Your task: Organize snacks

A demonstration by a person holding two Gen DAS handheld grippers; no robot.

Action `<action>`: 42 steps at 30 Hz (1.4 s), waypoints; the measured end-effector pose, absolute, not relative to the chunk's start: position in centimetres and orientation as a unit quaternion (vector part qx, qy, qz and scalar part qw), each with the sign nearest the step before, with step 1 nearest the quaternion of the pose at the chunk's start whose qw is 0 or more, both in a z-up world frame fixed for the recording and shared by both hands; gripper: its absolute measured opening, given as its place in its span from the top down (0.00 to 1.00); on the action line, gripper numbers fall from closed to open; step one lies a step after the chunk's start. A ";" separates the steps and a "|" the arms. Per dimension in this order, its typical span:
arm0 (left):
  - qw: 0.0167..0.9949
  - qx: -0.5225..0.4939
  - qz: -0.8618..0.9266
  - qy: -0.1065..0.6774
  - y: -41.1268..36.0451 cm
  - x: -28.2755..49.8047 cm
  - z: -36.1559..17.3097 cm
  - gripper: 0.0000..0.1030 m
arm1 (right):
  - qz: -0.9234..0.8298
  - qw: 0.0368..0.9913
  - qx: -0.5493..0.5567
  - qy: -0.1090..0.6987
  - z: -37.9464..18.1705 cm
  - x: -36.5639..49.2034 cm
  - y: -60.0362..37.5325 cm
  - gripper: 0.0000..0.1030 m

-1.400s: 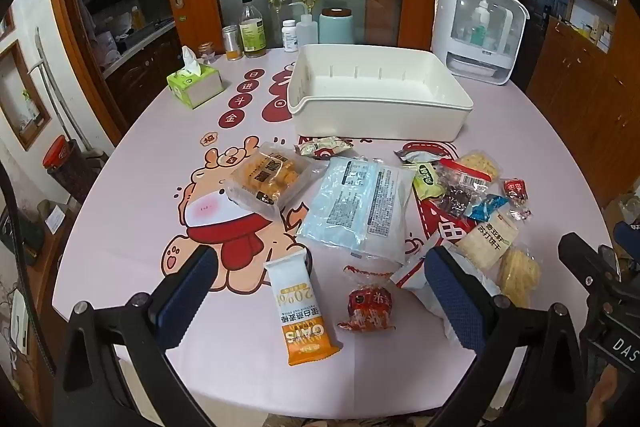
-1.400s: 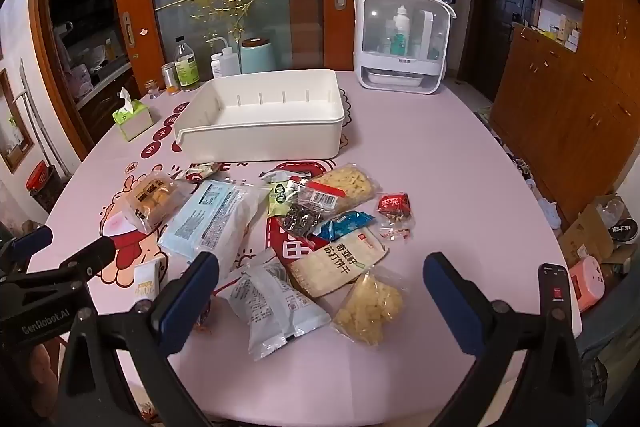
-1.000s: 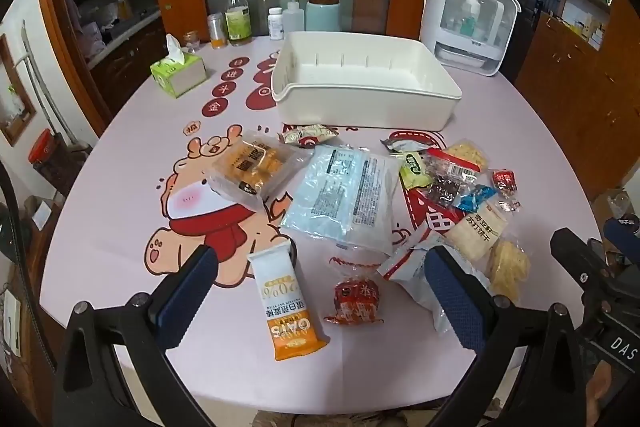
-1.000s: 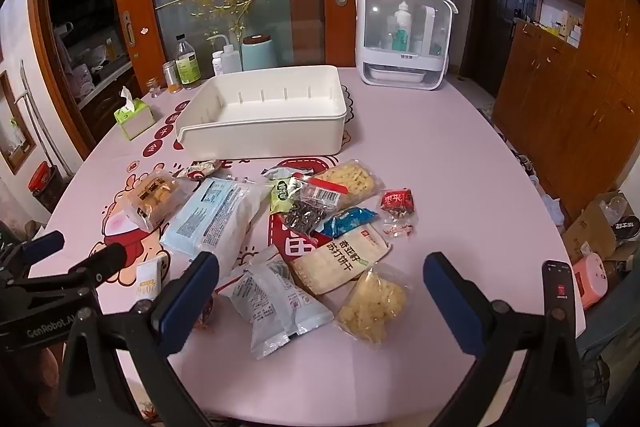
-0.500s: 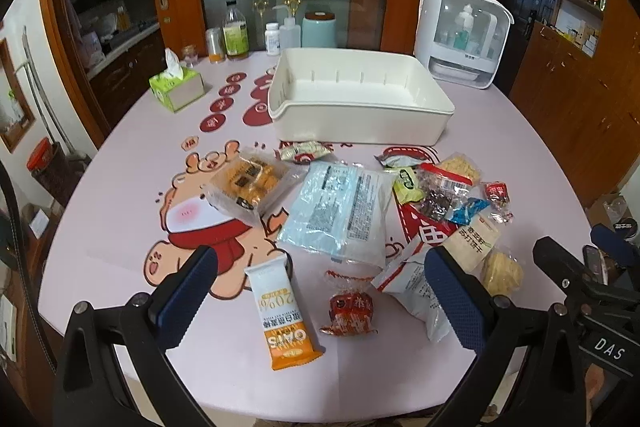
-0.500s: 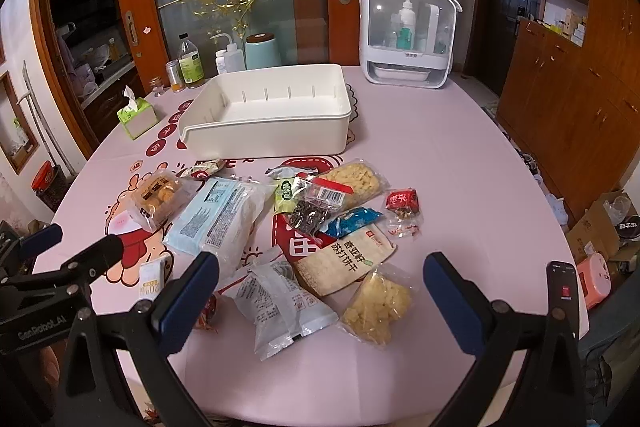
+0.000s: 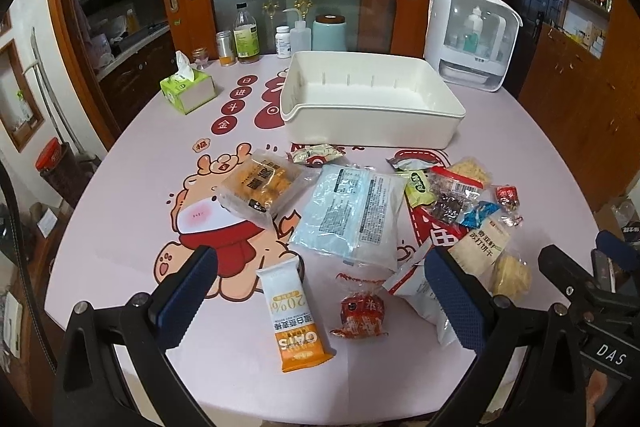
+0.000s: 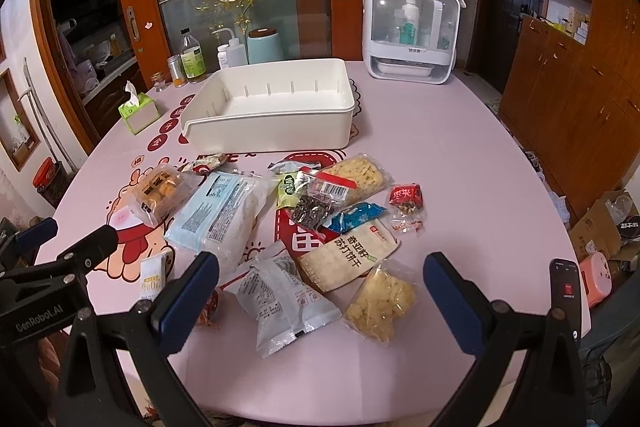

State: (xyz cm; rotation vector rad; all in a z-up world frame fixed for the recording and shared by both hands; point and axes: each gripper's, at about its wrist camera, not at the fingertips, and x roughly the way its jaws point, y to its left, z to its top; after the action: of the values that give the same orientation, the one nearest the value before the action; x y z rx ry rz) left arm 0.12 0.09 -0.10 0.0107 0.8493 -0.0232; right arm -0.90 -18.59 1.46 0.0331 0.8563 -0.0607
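Lying loose across the lower middle of both frames, the snacks sat scattered on our pink table (image 7: 120, 187), none of them in the white bin (image 7: 372, 115) that stood in the upper middle of the left wrist view, well behind them. Nearest our left gripper (image 7: 320, 291) were an orange-and-white oat bar (image 7: 294, 315) and a small red-wrapped cake (image 7: 362, 313), both low in the frame between its fingers. A pale blue packet (image 7: 352, 215) lay at the centre, with a clear pack of golden pastries (image 7: 258, 189) just left of it.

In the right wrist view, a white soda-cracker pack (image 8: 350, 253) and a grey-white pouch (image 8: 280, 297) lay low in the middle, a clear bag of yellow puffs (image 8: 380, 301) to their right, and a little red candy bag (image 8: 406, 197) apart toward the right.

We held both tools level, hovering above the near edge of the table and pointed toward the bin. Our left gripper was spread wide and held nothing. Our right gripper (image 8: 320, 291) was likewise spread wide and touched no packet. A green tissue box (image 7: 188, 91) stood at the upper left, and a white cabinet (image 7: 472, 39) at the upper right.
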 end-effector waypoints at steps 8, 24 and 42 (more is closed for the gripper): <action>0.912 0.019 -0.027 0.409 -0.3 -0.3 0.2 0.00 | -0.030 0.909 0.016 0.416 1.5 -0.9 -18.6 0.00; 0.913 0.024 -0.026 0.406 -0.4 -0.5 0.8 0.00 | -0.026 0.912 0.017 0.408 2.1 -1.1 -18.8 0.00; 0.904 0.000 -0.013 0.428 0.8 0.3 0.3 0.00 | 0.014 0.913 0.015 0.406 2.9 -1.1 -18.2 0.00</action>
State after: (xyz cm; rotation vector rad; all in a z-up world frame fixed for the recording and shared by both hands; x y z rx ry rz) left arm 0.25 0.84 0.28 -0.0006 0.8851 -0.0258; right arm -1.08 -18.22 2.87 0.0312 0.8371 0.0279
